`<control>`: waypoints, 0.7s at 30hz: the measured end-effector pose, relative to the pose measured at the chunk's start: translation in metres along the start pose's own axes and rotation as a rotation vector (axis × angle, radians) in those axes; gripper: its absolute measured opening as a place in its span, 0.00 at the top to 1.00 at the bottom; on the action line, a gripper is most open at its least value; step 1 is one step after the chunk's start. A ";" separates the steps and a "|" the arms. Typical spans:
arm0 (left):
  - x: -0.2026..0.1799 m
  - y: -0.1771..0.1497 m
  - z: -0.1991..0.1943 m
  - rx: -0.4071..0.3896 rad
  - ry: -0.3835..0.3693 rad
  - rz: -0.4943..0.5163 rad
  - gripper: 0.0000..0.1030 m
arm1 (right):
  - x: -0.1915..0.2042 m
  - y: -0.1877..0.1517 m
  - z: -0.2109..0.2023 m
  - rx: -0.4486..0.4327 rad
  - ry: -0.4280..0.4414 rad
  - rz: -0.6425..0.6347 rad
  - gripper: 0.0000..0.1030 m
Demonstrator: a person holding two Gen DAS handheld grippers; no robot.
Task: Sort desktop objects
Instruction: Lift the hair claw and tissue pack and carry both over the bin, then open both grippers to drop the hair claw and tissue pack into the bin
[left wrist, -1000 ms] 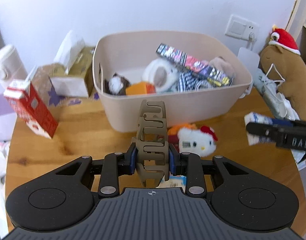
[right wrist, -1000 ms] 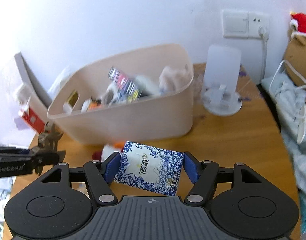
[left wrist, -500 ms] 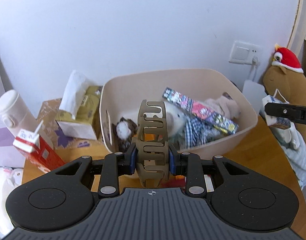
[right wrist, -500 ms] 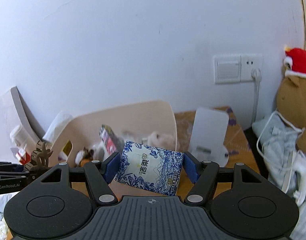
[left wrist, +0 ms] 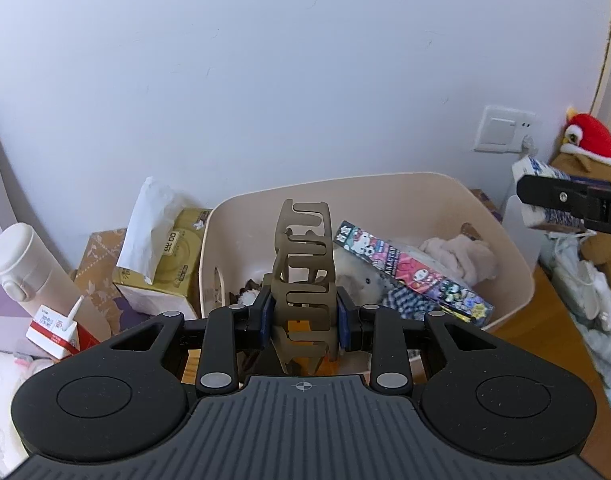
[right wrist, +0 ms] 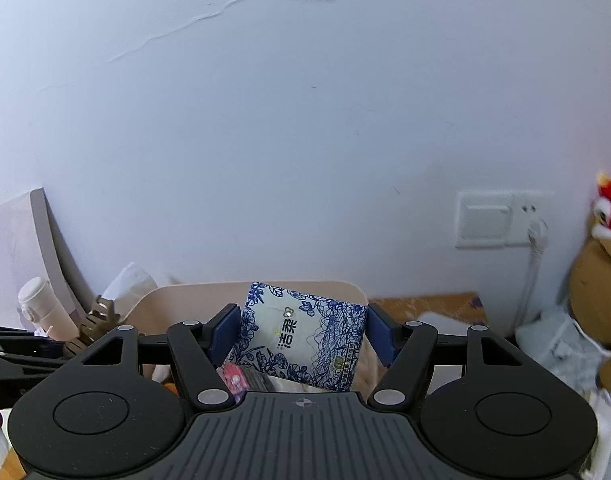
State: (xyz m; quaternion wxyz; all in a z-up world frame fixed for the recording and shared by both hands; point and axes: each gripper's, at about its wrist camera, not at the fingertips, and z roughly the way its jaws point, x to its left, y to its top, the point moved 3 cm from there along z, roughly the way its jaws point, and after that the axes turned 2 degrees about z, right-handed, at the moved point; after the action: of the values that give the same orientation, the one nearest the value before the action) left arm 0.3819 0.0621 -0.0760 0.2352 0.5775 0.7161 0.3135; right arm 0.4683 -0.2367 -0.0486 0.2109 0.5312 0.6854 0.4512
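Hair clip point(left wrist: 301, 276) is clamped upright in the left hand-held gripper point(left wrist: 303, 320), hanging over the near edge of the beige bin point(left wrist: 505, 240). The right hand-held gripper point(right wrist: 301, 336) is clamped on one blue-flowered tissue pack point(right wrist: 305, 340), also above the bin, I think, though that view is mostly wall. To do this well, I'd get both clear past the rim, lower them, then let go. Count: one clip, one pack, one bin, one long printed box point(left wrist: 409, 272) already inside.
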 end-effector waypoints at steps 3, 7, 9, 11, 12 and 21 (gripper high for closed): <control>0.001 0.000 0.010 0.015 0.021 -0.014 0.70 | 0.008 -0.001 0.011 0.016 0.010 -0.023 0.37; 0.005 -0.003 0.023 0.044 0.041 -0.037 0.70 | 0.015 -0.004 0.025 0.036 0.028 -0.035 0.37; 0.008 -0.004 0.031 0.060 0.046 -0.045 0.70 | 0.017 -0.006 0.034 0.051 0.037 -0.039 0.37; 0.009 -0.005 0.038 0.074 0.049 -0.054 0.70 | 0.020 -0.009 0.044 0.069 0.043 -0.045 0.37; 0.010 -0.006 0.041 0.082 0.049 -0.059 0.70 | 0.020 -0.011 0.048 0.075 0.045 -0.051 0.37; 0.008 -0.017 0.068 0.148 0.032 -0.060 0.70 | 0.013 -0.026 0.085 0.141 -0.011 -0.079 0.37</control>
State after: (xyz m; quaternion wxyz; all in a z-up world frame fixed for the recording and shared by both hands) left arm 0.4163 0.0795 -0.1350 0.1896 0.5666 0.7580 0.2618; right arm 0.5151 -0.1920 -0.1106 0.1945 0.5196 0.7347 0.3904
